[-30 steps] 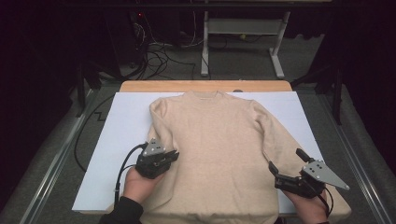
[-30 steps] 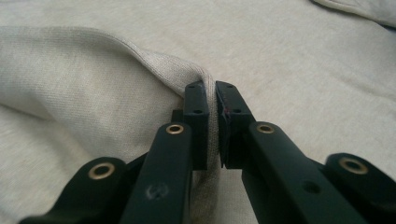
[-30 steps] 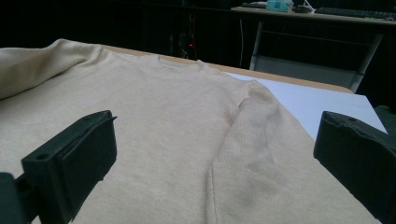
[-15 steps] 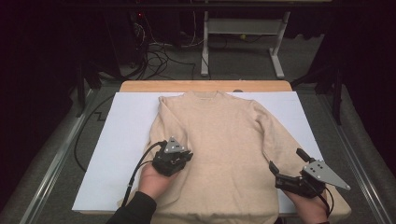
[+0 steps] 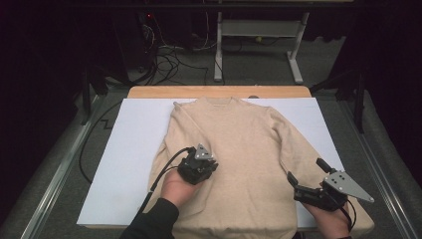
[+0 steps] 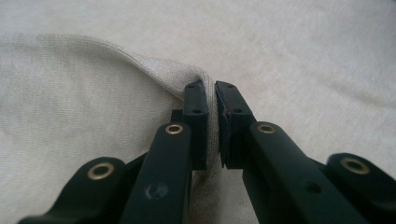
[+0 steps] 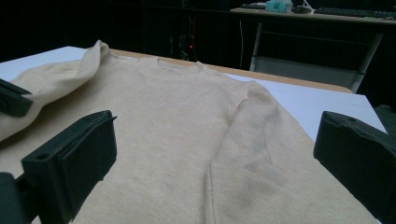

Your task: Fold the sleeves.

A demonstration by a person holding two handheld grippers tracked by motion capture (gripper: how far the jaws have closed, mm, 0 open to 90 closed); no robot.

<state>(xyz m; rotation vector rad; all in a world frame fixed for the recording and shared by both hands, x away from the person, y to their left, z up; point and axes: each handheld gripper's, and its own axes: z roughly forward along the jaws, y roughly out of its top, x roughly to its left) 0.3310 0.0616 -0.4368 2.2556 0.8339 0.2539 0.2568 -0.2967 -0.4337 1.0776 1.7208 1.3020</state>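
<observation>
Two tools: left tool (image 6: pixel 211 100) pinches the sweater's sleeve (image 6: pixel 154 70); right tool (image 5: pixel 304 178) spread wide.

one beige sweater (image 5: pixel 239 149), one white sheet (image 5: pixel 129 149), one table (image 5: pixel 219 91), two grippers.

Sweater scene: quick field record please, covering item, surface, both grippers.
item: beige sweater, lying flat, neck away from the person
surface: white sheet on a wooden table
left gripper: shut on a fold of the sweater's sleeve, carried over the body
right gripper: jaws wide open, by the other sleeve's cuff end, holding nothing
</observation>
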